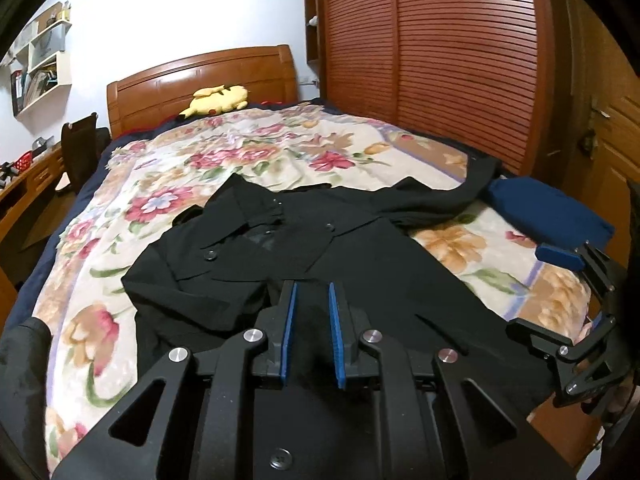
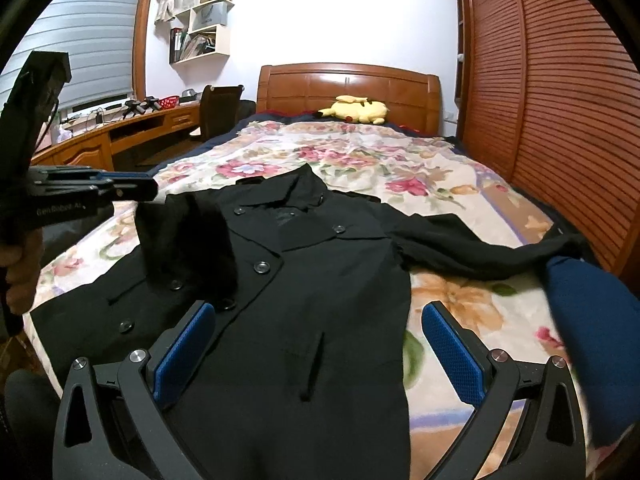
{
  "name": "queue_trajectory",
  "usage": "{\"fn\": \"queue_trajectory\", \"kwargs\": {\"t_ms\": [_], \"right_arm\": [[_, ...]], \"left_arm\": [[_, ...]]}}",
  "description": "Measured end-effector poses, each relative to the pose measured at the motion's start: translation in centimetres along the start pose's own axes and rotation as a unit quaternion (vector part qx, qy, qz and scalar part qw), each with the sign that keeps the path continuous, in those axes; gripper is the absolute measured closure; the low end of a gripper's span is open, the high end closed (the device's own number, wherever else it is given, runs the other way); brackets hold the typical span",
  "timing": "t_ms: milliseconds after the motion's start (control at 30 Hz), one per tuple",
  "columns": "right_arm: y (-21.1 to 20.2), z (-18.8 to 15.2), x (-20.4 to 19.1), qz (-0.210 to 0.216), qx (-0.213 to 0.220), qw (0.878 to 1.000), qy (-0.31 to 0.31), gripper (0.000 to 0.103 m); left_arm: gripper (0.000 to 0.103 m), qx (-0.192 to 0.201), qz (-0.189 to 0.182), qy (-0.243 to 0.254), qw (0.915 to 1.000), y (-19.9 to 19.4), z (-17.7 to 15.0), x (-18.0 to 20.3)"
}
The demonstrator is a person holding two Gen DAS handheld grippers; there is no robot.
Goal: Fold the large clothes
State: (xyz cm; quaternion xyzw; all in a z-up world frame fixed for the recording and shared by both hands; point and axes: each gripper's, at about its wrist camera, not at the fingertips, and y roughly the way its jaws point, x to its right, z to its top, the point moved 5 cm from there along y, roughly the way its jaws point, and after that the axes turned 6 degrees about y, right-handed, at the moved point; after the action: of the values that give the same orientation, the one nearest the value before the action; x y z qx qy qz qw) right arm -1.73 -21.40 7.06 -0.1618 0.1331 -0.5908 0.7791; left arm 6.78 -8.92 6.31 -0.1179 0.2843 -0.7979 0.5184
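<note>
A black buttoned coat [image 2: 312, 280] lies front-up on the floral bedspread [image 2: 380, 152], collar toward the headboard; it also shows in the left wrist view [image 1: 304, 248]. Its right sleeve [image 2: 480, 248] stretches out toward the wardrobe. Its left sleeve [image 2: 188, 240] hangs from my left gripper [image 2: 148, 186], which is shut on it and holds it lifted over the coat's left side. In the left wrist view the left gripper [image 1: 312, 292] has dark cloth between its blue pads. My right gripper [image 2: 320, 320] is open and empty above the coat's lower front; it also shows in the left wrist view [image 1: 560, 292].
A blue cloth [image 2: 592, 320] lies at the bed's right edge. A yellow plush toy [image 2: 356, 110] rests by the wooden headboard [image 2: 348, 84]. A slatted wardrobe [image 2: 560, 100] runs along the right. A desk [image 2: 120, 128] and chair [image 2: 220, 108] stand to the left.
</note>
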Motion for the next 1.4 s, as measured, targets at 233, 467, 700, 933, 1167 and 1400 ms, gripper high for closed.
{"fn": "queue_trajectory", "kwargs": {"t_ms": [233,467,700,933,1167,1400], "right_arm": [[0.0,0.0,0.1,0.008,-0.001,1.000,-0.006,0.001],[1.3,0.2,-2.7,0.050,-0.013,0.999,-0.018,0.007],[3.6,-0.3,-6.3,0.093,-0.030,0.994,-0.038,0.011],[7.5,-1.2,-8.8,0.115,-0.068,0.990,-0.049,0.011],[12.8,-2.8,-9.7,0.080,-0.125,0.986,-0.081,0.047],[13.4,-0.5,-6.0,0.048,-0.110,0.991,-0.063,0.089]], "left_arm": [[0.050,0.007,0.010,-0.001,0.9999,-3.2,-2.6,-0.4],[0.022,0.031,0.042,-0.026,0.9983,-7.1,-6.3,-3.7],[0.022,0.027,0.071,-0.047,0.9960,-8.4,-9.1,-6.8],[0.022,0.039,0.075,-0.050,0.9952,-9.9,-10.6,-8.5],[0.022,0.036,0.078,-0.047,0.9951,-10.0,-11.8,-9.8],[0.022,0.027,0.076,-0.066,0.9946,-9.8,-12.8,-10.8]]}}
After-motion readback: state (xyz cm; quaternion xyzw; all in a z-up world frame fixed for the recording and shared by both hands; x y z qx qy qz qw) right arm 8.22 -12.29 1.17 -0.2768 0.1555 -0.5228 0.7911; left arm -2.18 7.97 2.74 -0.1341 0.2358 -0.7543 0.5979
